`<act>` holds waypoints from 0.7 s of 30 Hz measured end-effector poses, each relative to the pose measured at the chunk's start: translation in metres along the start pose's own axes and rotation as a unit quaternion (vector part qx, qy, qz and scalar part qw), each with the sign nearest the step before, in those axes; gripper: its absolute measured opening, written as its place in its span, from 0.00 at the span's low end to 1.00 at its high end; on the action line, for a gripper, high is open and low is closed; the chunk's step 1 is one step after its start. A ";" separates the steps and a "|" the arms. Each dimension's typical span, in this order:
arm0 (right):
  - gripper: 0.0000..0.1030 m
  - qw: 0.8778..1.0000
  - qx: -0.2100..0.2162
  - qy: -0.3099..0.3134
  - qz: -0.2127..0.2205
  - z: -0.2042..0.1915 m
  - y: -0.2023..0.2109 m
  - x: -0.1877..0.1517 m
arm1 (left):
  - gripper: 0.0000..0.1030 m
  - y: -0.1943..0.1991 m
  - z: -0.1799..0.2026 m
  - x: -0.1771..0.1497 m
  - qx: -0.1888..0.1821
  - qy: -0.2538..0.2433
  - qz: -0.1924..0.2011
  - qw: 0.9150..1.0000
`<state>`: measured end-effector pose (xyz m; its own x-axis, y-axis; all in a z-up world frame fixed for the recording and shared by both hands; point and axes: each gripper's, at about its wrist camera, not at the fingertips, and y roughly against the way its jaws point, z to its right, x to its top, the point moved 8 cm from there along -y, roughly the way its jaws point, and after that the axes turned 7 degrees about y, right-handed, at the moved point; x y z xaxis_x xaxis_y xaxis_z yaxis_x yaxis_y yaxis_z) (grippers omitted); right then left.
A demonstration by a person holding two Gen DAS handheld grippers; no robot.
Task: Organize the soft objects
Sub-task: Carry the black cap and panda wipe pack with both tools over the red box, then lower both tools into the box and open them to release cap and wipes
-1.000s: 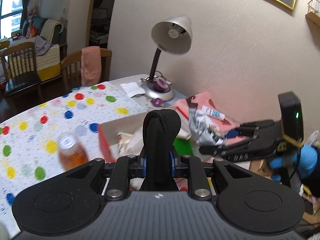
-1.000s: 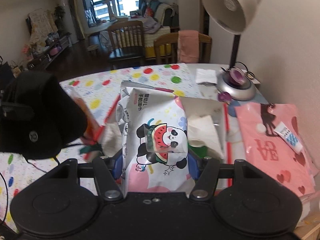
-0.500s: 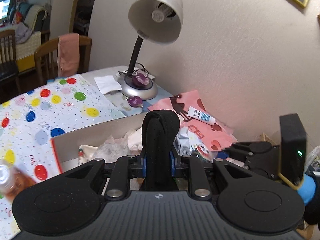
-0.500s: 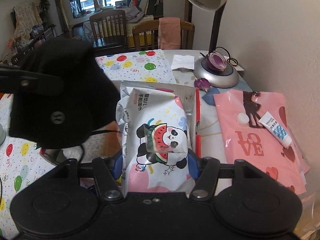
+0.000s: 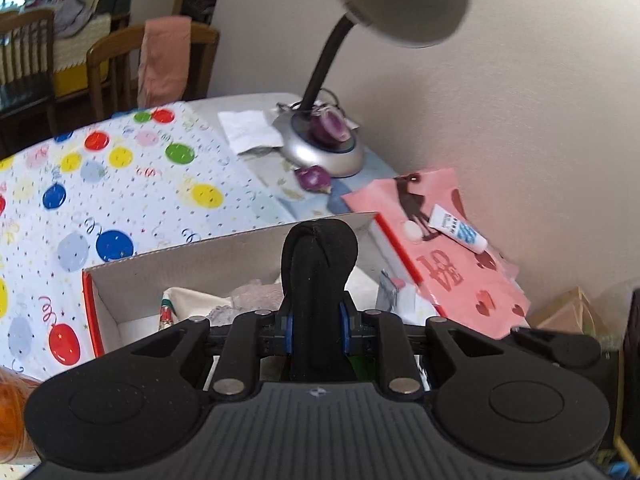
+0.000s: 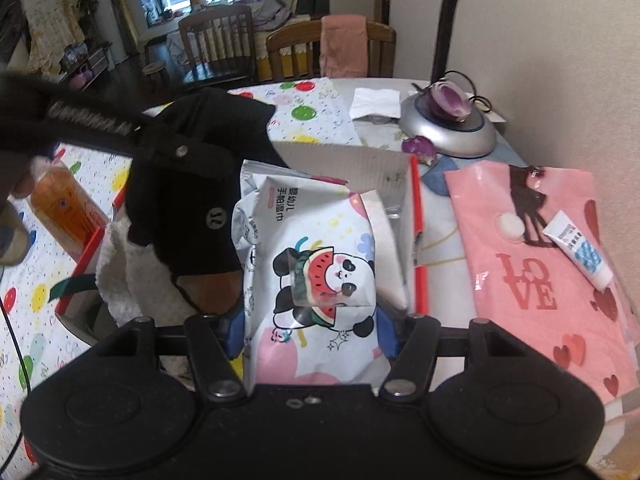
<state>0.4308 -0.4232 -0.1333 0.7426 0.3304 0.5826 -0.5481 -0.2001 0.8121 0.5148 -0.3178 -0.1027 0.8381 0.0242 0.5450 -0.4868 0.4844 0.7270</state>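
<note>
table (image 5: 248,104): polka-dot cloth (image 5: 120,184) over most | box (image 5: 192,256): on cloth | lamp (image 5: 320,152): beyond box, by wall | napkin (image 5: 250,132): left of lamp base | purple piece (image 5: 314,178): between lamp and box | pink bag (image 6: 540,264): right of box, tube (image 6: 578,248) on it | orange bottle (image 6: 66,208): left of box

So we've got the box (image 6: 384,168) sitting on the bench (image 5: 224,100), with the lamp base (image 6: 448,132) behind it by the wall. Right of the box lies the flat bag (image 6: 532,264), a small tube (image 6: 578,250) on top of it. Left of the box there's a bottle (image 6: 66,208). Chairs (image 6: 332,46) sit behind the bench, and a paper napkin (image 6: 376,102) lies left of the lamp base.
</note>
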 end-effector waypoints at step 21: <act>0.78 0.999 -0.017 0.041 -0.002 -0.020 -0.022 0.000 | 0.22 -0.030 -0.040 -0.014 0.073 -0.001 -0.021 0.997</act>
<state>0.4349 -0.4001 -0.1522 0.7116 0.4061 0.5733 -0.5592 -0.1667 0.8121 0.5272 -0.2977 -0.1489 0.8583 0.0050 0.5132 -0.4817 0.3531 0.8021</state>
